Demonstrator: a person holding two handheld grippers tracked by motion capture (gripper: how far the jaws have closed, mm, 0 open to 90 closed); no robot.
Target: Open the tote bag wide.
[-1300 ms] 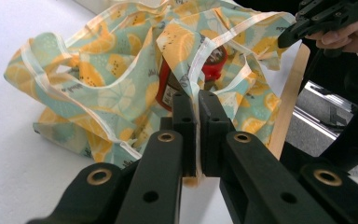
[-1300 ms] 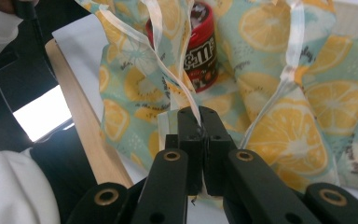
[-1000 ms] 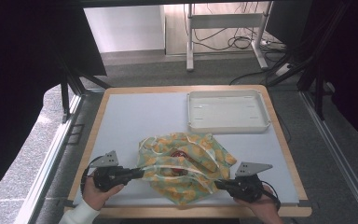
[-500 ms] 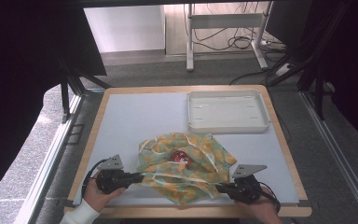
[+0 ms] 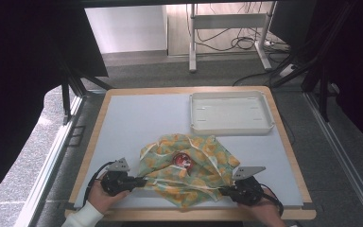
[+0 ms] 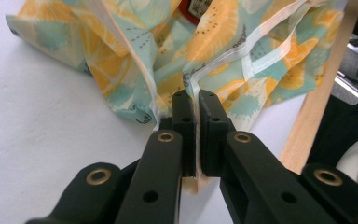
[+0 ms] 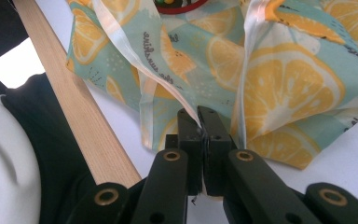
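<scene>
A lemon-print cloth bag with white ribbon trim lies crumpled near the table's front edge. A red round object rests on top of it, also seen as a red object at the top of the left gripper view. My left gripper is shut on the bag's left edge; its jaws pinch the white-trimmed fabric. At the bag's right side my right gripper is shut on the fabric edge. Both hands sit low at the table's front.
A white shallow tray stands at the back right of the pale blue table. The wooden table rim runs close beside the right gripper. A metal stand and cables lie on the floor beyond the table.
Both grippers have sunk toward the table with the bag, the left one more. The bag now lies flatter and more spread, and the red object sits lower.
</scene>
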